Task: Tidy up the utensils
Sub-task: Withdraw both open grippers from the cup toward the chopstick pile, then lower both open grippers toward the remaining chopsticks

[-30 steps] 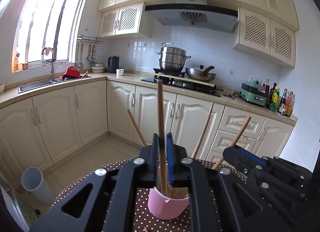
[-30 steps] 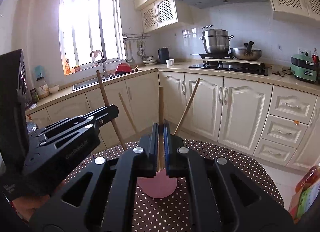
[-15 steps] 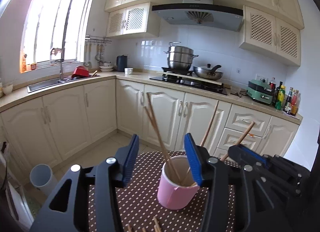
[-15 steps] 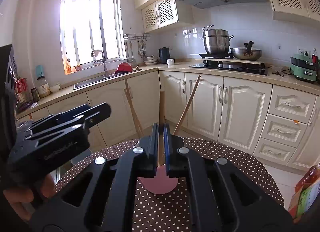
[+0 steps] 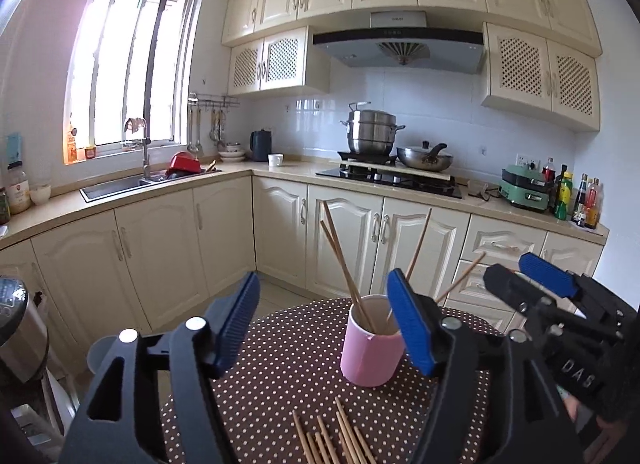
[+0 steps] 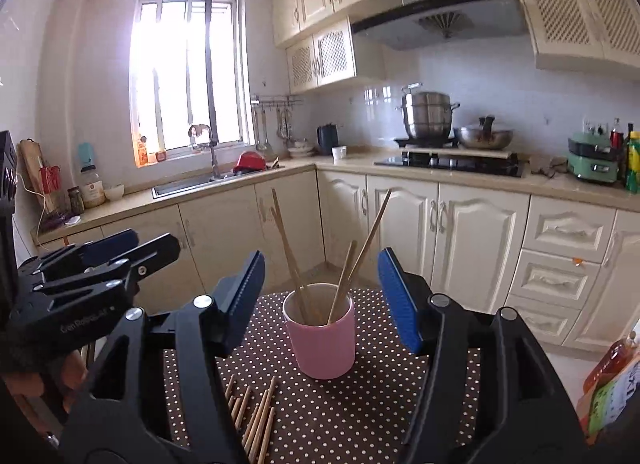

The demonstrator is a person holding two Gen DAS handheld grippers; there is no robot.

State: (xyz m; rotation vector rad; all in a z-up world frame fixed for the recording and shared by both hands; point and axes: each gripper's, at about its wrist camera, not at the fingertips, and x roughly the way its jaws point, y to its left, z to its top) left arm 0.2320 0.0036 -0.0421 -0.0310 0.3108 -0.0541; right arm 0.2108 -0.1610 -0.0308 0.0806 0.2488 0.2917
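Note:
A pink cup stands on a round table with a brown dotted cloth. Several wooden chopsticks lean inside it. More loose chopsticks lie on the cloth in front of the cup. My left gripper is back from the cup, its jaws opening with nothing pressed between the blue pads. My right gripper is also short of the cup, jaws opening and holding nothing. Each gripper shows at the edge of the other's view: the right gripper, the left gripper.
Cream kitchen cabinets and a counter with a sink and a stove run behind the table. A grey bin stands on the floor at the left. A steel appliance is at the far left. A bottle and a packet are at the right.
Both grippers were shut on upright chopsticks over the cup. They have let go and opened, the chopsticks now lean in the cup, and both grippers have drawn back and up.

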